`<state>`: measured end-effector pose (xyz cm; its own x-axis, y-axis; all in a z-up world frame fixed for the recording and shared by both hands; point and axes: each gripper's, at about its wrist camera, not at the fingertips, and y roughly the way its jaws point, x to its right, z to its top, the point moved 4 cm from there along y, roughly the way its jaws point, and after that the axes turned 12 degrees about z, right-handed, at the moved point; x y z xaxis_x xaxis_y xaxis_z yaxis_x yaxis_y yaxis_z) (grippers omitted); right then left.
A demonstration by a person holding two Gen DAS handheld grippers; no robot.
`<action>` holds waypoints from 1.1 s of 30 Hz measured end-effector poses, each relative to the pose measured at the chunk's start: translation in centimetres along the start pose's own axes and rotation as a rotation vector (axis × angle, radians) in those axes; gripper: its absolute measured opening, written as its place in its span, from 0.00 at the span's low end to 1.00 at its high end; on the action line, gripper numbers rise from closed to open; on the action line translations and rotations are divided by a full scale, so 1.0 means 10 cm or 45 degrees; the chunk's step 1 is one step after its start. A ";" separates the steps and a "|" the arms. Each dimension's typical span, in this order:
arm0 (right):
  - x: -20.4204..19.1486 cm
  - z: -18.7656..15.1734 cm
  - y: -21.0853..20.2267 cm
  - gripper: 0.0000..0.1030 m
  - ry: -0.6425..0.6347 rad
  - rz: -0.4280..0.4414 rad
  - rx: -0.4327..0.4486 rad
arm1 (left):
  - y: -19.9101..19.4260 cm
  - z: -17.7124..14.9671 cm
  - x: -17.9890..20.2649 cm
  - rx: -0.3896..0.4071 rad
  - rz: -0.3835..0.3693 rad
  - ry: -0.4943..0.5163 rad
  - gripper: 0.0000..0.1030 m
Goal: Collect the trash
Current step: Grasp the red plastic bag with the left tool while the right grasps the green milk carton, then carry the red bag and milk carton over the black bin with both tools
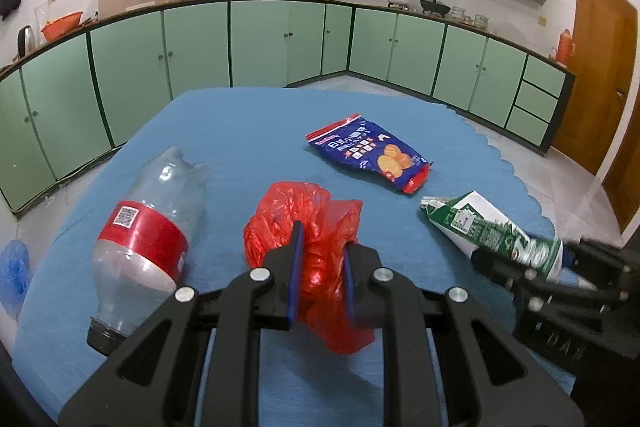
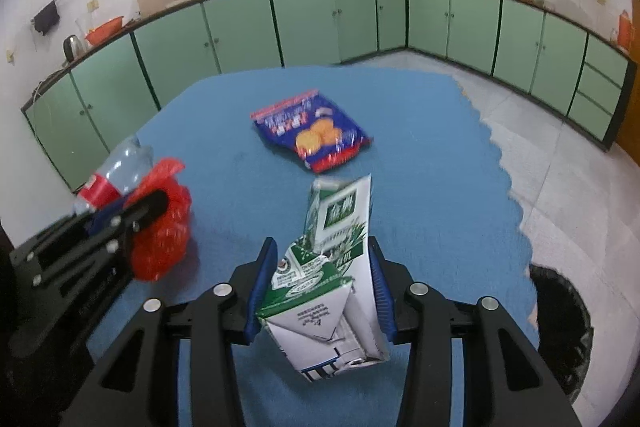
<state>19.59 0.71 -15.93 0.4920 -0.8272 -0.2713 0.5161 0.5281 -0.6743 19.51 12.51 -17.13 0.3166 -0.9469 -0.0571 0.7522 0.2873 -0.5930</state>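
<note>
My left gripper (image 1: 324,245) is shut on a crumpled red plastic bag (image 1: 296,215), held just above the blue-covered table (image 1: 240,131). My right gripper (image 2: 322,247) is shut on a green-and-white milk carton (image 2: 340,227), its blue pads pressing both sides; the carton is tilted and lifted off the cloth. An empty clear bottle (image 1: 148,227) with a red label lies on its side at the left. Farther back, mid-table, lies a blue snack bag (image 1: 372,155) with biscuits pictured on it. The right wrist view shows the left gripper (image 2: 120,223) with the red bag (image 2: 164,231), the bottle (image 2: 116,171) and the snack bag (image 2: 316,135).
A black bin bag (image 2: 560,327) stands open on the floor off the table's right edge. A blue plastic bag (image 1: 14,267) lies on the floor at the left. Green kitchen cabinets (image 1: 280,43) line the walls beyond the table.
</note>
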 end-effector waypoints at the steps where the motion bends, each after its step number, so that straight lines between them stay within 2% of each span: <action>1: 0.01 -0.02 0.00 0.44 0.003 0.004 -0.003 | 0.01 0.00 0.01 -0.001 -0.001 0.002 0.15; 2: 0.01 -0.02 0.00 0.45 0.006 0.005 -0.001 | 0.01 -0.01 0.02 -0.002 0.000 0.007 0.15; 4: 0.01 0.01 -0.02 0.63 0.007 -0.004 0.016 | 0.01 -0.02 0.02 -0.005 0.003 0.009 0.15; 9: 0.01 0.16 -0.03 0.63 -0.008 -0.012 0.046 | 0.05 0.00 0.00 -0.012 0.012 0.004 0.15; 11: 0.03 0.18 0.04 0.63 -0.012 -0.055 0.017 | 0.07 0.02 0.00 -0.013 0.016 0.004 0.15; 17: 0.13 0.15 0.28 0.63 0.042 -0.064 -0.096 | 0.17 0.00 0.02 -0.059 0.032 0.022 0.17; 19: 0.15 0.11 0.32 0.57 0.049 -0.054 -0.114 | 0.18 0.01 0.02 -0.056 0.048 0.018 0.21; 21: 0.15 0.08 0.36 0.47 0.053 -0.037 -0.142 | 0.20 0.02 0.00 -0.058 0.059 0.011 0.35; 22: 0.15 0.06 0.38 0.40 0.051 -0.033 -0.154 | 0.22 0.03 0.00 -0.058 0.066 0.007 0.46; 23: 0.15 0.06 0.38 0.39 0.042 -0.039 -0.153 | 0.23 0.04 0.00 -0.060 0.075 0.007 0.51; 25: 0.14 0.05 0.37 0.32 0.042 -0.033 -0.149 | 0.28 0.04 -0.01 -0.079 0.077 0.010 0.52; 26: 0.15 0.05 0.37 0.32 0.050 -0.025 -0.148 | 0.32 0.03 0.00 -0.099 0.085 0.015 0.53; 30: 0.17 0.05 0.32 0.31 0.064 -0.014 -0.131 | 0.36 0.02 0.02 -0.124 0.103 0.036 0.53; 31: 0.17 0.06 0.30 0.31 0.063 -0.013 -0.123 | 0.37 0.02 0.03 -0.130 0.105 0.042 0.49; 32: 0.16 0.06 0.27 0.31 0.059 -0.013 -0.115 | 0.37 0.01 0.03 -0.134 0.106 0.045 0.35; 33: 0.15 0.08 0.25 0.31 0.054 -0.014 -0.107 | 0.38 0.01 0.02 -0.138 0.103 0.039 0.31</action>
<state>22.18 0.91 -17.54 0.4553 -0.8414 -0.2910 0.4600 0.5022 -0.7323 22.48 13.39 -19.26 0.3549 -0.9256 -0.1316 0.6575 0.3472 -0.6687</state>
